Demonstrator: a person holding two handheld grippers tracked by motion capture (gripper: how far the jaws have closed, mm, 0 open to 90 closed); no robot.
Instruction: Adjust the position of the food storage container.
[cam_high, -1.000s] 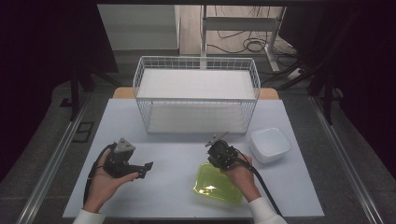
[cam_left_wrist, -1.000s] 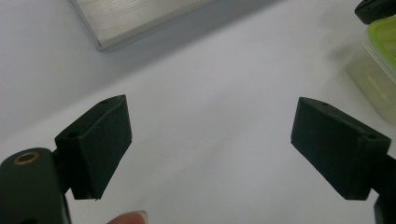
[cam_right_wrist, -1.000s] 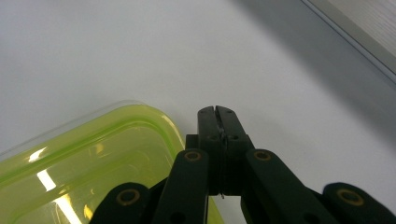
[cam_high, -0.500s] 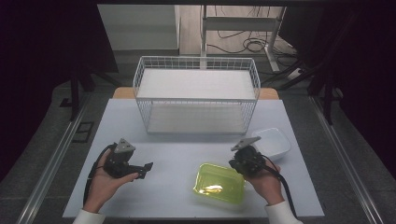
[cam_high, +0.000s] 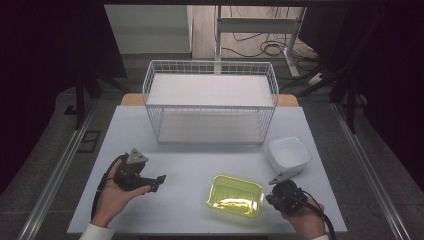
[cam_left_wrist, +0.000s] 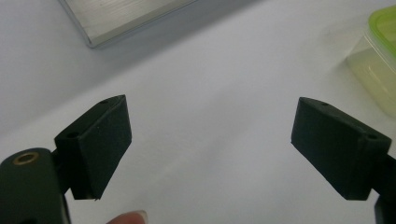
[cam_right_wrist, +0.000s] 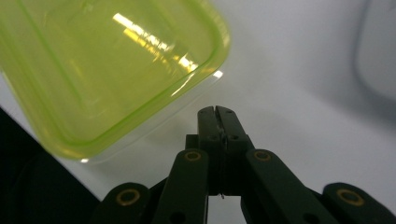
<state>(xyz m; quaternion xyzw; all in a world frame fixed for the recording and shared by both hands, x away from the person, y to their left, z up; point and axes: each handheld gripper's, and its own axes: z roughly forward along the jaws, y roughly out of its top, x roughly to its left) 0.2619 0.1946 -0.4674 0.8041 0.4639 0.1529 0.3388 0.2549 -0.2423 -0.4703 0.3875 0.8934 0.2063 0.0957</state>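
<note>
A translucent green plastic container (cam_high: 235, 195) lies on the white table (cam_high: 200, 160) near the front edge; it also shows large at the upper left in the right gripper view (cam_right_wrist: 107, 70). My right gripper (cam_high: 283, 194) sits just right of the container, apart from it. Its jaws (cam_right_wrist: 215, 113) are shut with nothing between them. My left gripper (cam_high: 156, 182) is held at the front left, pointing right toward the container (cam_left_wrist: 380, 60). It stands wide open (cam_left_wrist: 210, 135) over bare table, holding nothing.
A white wire basket (cam_high: 210, 100) stands at the back middle of the table. A white bowl (cam_high: 289, 153) sits at the right, just beyond my right gripper, and blurs into the right gripper view's upper right (cam_right_wrist: 380, 46). A metal strip (cam_left_wrist: 126, 18) shows beyond the left gripper's jaws.
My right gripper has moved to the right, from above the green container to the table beside its right end. The left gripper and the container have stayed put.
</note>
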